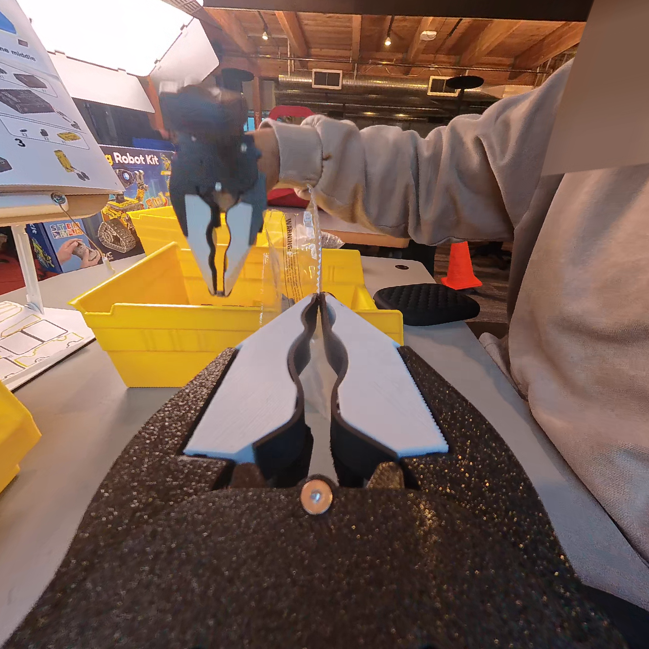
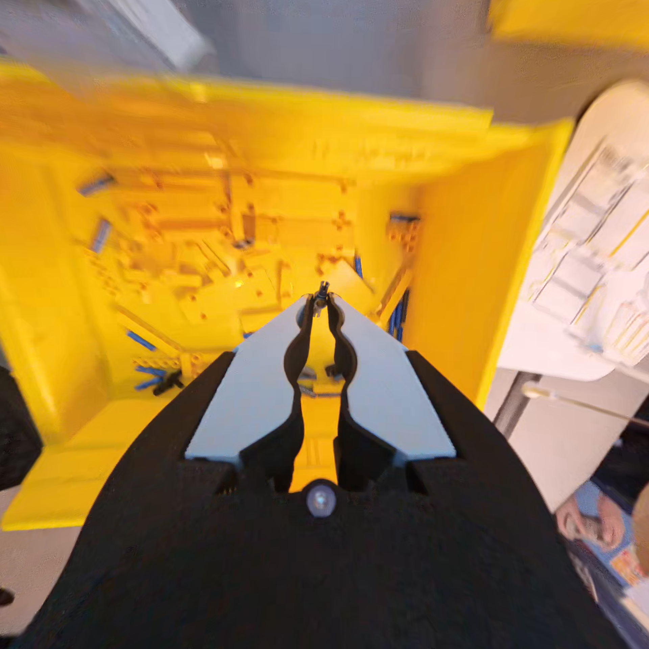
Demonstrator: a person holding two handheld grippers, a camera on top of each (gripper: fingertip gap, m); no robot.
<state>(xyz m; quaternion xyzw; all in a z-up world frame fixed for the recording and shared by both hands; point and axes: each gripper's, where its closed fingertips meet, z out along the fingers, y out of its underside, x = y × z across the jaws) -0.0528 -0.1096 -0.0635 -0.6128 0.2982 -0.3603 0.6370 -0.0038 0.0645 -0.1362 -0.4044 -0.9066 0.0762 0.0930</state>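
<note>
The left gripper is clenched on a clear plastic bag rising just ahead; that thin film could slip free. The right gripper pinches a small dark peg above the yellow plastic bin; if it tilts, it may drop.

A yellow bin sits just beyond the fingertips, with a colourful kit box further left behind it, a black pad and orange cone to the right.
</note>
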